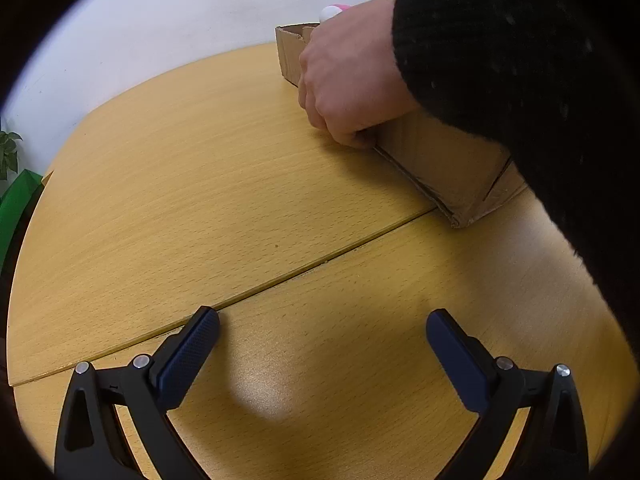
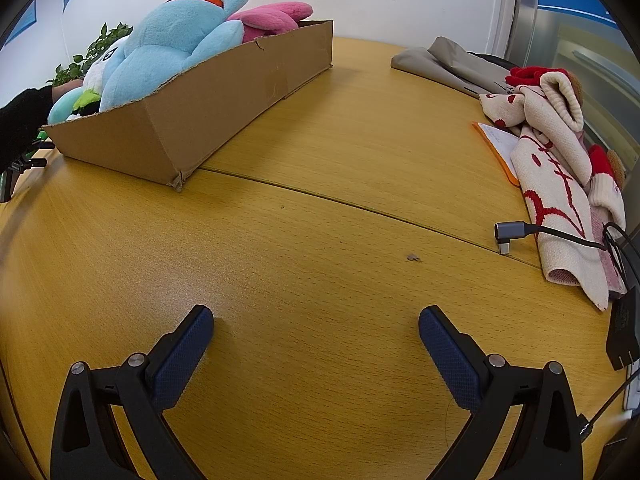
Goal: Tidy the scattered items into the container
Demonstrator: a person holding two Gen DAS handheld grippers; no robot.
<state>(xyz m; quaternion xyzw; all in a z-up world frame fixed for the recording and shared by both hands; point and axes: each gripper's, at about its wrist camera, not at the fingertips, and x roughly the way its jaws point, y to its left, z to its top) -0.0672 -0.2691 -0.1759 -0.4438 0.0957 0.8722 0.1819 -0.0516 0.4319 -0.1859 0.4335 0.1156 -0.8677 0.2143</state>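
I saw the surface (image 2: 320,240) bare between both sets of jaws, which stood wide and released, holding nothing. The cardboard box (image 2: 192,120) sat toward its far left corner, plush toys (image 2: 168,44) already piled inside. Only my left view showed a bare hand (image 1: 348,80) gripping the box wall, probably steadying it.
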